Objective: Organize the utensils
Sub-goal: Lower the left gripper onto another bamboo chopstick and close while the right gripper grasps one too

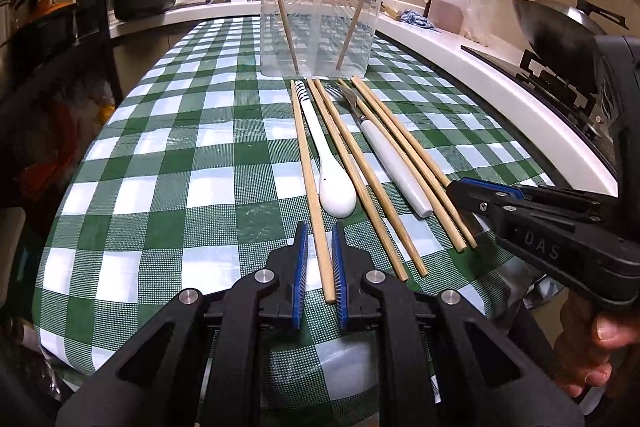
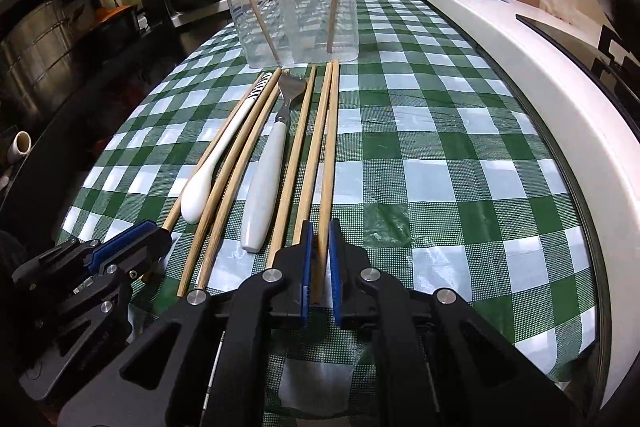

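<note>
Chopsticks, two of them, lean inside the clear plastic container (image 1: 318, 15) at the far end of the surface (image 1: 180, 163), one tilted to each side, their tips on its ribbed floor and nothing else in it. Just in front of the tub lies the row still to be sorted: a lone bamboo chopstick (image 1: 310, 179) on the left, a white ceramic spoon (image 1: 330, 171) with a striped handle end, a pair of chopsticks, a metal fork (image 1: 384, 143) with a smooth white handle, and more chopsticks on the right, all lengthwise and nearly touching.

The left gripper (image 1: 320, 247) straddles the near end of the lone chopstick, its blue ribbed pads drawn close to either side; whether they actually press on it I cannot tell. The right gripper (image 2: 319, 247) has its pads closed tight on the near end of the rightmost chopstick (image 2: 329, 147), which lies flat on the cloth.

The green-and-white checked oilcloth is glossy and slightly wrinkled. It lies bare on both sides of the row. A white rounded counter edge (image 2: 540, 79) borders it on the right, and a dark shelf rack (image 2: 60, 7) stands close on the left.
</note>
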The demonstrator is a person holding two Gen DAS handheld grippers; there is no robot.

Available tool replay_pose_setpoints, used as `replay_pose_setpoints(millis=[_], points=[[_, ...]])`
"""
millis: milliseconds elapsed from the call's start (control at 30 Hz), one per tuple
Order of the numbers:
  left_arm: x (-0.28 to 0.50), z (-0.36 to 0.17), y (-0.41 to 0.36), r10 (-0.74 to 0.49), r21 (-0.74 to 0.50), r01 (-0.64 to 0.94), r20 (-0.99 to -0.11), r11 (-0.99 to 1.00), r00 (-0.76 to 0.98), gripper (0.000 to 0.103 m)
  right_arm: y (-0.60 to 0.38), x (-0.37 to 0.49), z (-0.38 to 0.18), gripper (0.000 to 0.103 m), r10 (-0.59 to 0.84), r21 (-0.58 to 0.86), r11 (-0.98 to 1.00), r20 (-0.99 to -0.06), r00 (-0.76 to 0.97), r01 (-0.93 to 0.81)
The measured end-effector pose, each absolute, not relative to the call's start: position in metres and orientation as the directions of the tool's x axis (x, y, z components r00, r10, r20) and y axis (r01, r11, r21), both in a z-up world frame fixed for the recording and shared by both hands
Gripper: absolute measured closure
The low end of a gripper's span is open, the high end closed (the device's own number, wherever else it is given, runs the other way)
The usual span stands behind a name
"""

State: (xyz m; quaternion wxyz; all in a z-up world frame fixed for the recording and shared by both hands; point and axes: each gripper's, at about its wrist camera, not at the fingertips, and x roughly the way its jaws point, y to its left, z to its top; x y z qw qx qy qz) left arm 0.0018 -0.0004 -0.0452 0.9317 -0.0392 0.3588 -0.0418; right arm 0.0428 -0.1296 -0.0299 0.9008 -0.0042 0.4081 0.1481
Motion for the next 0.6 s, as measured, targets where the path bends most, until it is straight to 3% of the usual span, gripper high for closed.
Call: replay_pose_setpoints(millis=[600], points=[[0.005, -0.046, 0.015, -0.032, -0.083, -0.031, -0.664, 0.996, 0.747, 0.096, -0.144, 0.051, -0.028, 0.096, 0.204, 0.092, 0.974, -0.750, 0.629, -0.205]])
